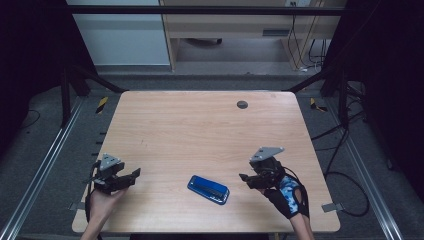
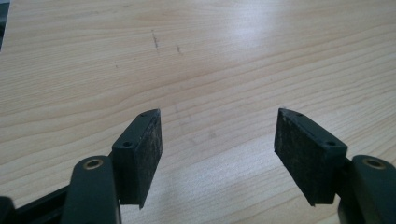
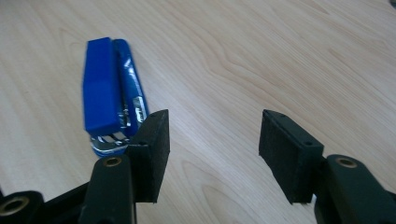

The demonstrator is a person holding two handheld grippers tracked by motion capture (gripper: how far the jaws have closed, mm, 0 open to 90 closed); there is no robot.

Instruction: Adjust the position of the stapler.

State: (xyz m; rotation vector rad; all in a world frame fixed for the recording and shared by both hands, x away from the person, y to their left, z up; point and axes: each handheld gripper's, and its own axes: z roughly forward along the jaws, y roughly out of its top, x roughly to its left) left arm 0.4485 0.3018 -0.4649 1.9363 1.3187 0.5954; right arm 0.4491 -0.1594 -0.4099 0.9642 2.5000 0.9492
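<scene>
High view: a wooden surface (image 1: pixel 200 130) holds a blue stapler (image 1: pixel 208 189) lying flat near its near edge, about midway between two hand-held tools. The left tool (image 1: pixel 134 174) sits at the near left, well apart from the stapler, its jaws spread over bare wood. The right tool (image 1: pixel 244 178) is near the stapler's right end, jaws spread and holding nothing. In the right gripper view, the stapler (image 3: pixel 109 98) lies just beyond the left-hand jaw, outside the gap.
</scene>
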